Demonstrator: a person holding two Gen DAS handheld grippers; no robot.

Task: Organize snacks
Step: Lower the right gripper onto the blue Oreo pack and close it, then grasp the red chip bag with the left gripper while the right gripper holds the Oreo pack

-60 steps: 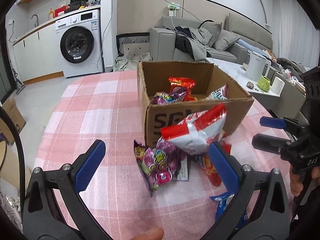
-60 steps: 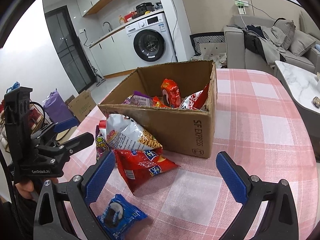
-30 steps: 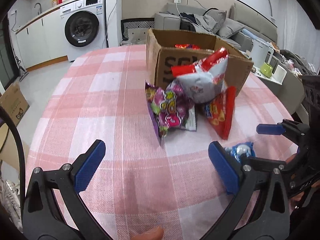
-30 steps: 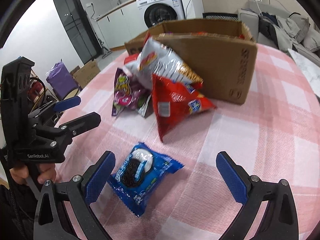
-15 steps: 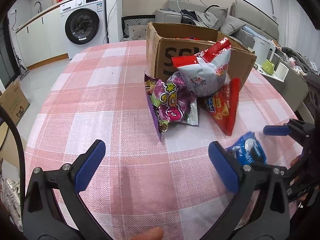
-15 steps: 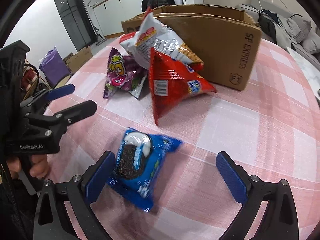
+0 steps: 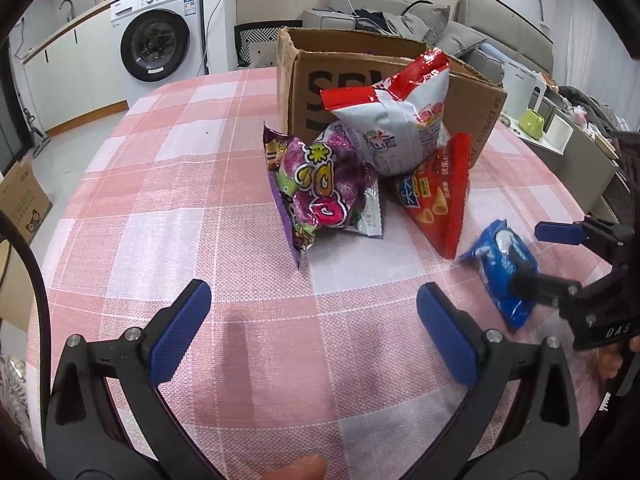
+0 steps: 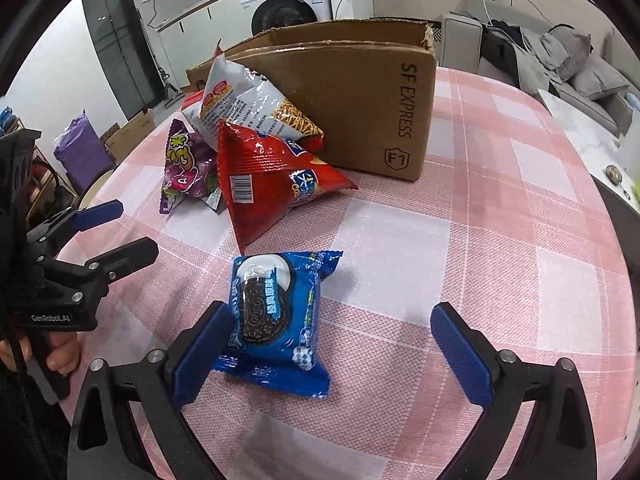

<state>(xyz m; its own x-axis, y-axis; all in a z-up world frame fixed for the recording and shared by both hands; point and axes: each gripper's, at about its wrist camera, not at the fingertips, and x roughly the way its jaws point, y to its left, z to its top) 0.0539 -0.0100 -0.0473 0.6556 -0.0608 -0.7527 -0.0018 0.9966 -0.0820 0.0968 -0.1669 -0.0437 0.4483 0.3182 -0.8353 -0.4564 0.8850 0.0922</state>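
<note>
the blue cookie packet (image 8: 276, 316) lies flat on the counter (image 8: 500, 240), straight ahead of the right hand-held gripper (image 8: 332, 356) and between its two fingers — well over toward its left-side pad (image 8: 200, 352), which sits right against the packet's edge, while the right-side pad (image 8: 460, 356) stands well apart from it with bare cloth between. the packet's long axis runs roughly along the line the hand-held gripper points, its far end toward the cardboard box (image 8: 352, 108), so the jaws close across its short width. the right one is plainly the nearer; its jaws stand wide and are closing, with the packet between them but not yet pinched from both sides.

the left hand-held gripper (image 7: 312, 328) hovers wide apart over bare counter with nothing between its pads; the cookie packet (image 7: 502, 268) lies off to its right and slightly ahead, beyond its right finger.

beyond the packet, from the right hand-held gripper, sit the red triangular bag (image 8: 272, 184), the purple candy bag (image 8: 186, 168) and the white-and-red chip bag (image 8: 248, 108), all leaning in a heap against the box's near wall. my reading — the pinch needs the hand shifted a little leftward, or the far pad will drag the packet sideways.
</note>
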